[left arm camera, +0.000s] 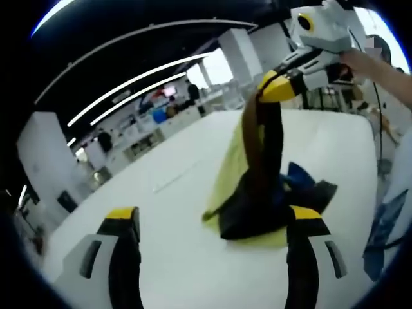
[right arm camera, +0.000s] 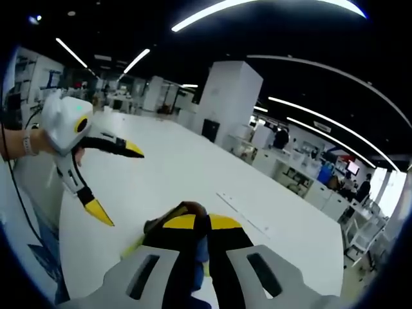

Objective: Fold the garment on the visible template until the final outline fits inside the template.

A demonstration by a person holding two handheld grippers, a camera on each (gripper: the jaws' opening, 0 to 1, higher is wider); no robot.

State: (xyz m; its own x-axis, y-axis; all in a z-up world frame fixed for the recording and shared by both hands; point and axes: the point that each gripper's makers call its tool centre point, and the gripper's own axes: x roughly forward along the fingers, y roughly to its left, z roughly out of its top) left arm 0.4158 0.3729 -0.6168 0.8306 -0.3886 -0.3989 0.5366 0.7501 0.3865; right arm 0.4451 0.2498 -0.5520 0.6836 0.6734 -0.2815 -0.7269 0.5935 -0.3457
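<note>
A garment (left arm camera: 257, 187) of yellow, black, brown and blue cloth hangs in a bunch, its lower part resting on the white table (left arm camera: 180, 232). My right gripper (left arm camera: 278, 89) holds its top end up, shut on the cloth. In the right gripper view the two jaws stand closed on a fold of the garment (right arm camera: 187, 211). My left gripper (left arm camera: 212, 222) is open just in front of the bunch, touching nothing. It appears from the left as the left gripper (right arm camera: 122, 187), held by a hand, with jaws spread. Faint template lines (right arm camera: 241, 212) mark the table.
A hand and forearm (left arm camera: 380, 67) hold the right gripper. Something blue (left arm camera: 386, 232) hangs beside the table's edge. Beyond the table stand a white pillar (right arm camera: 225, 103), rows of desks (right arm camera: 302, 174) and people (right arm camera: 364, 187) far off.
</note>
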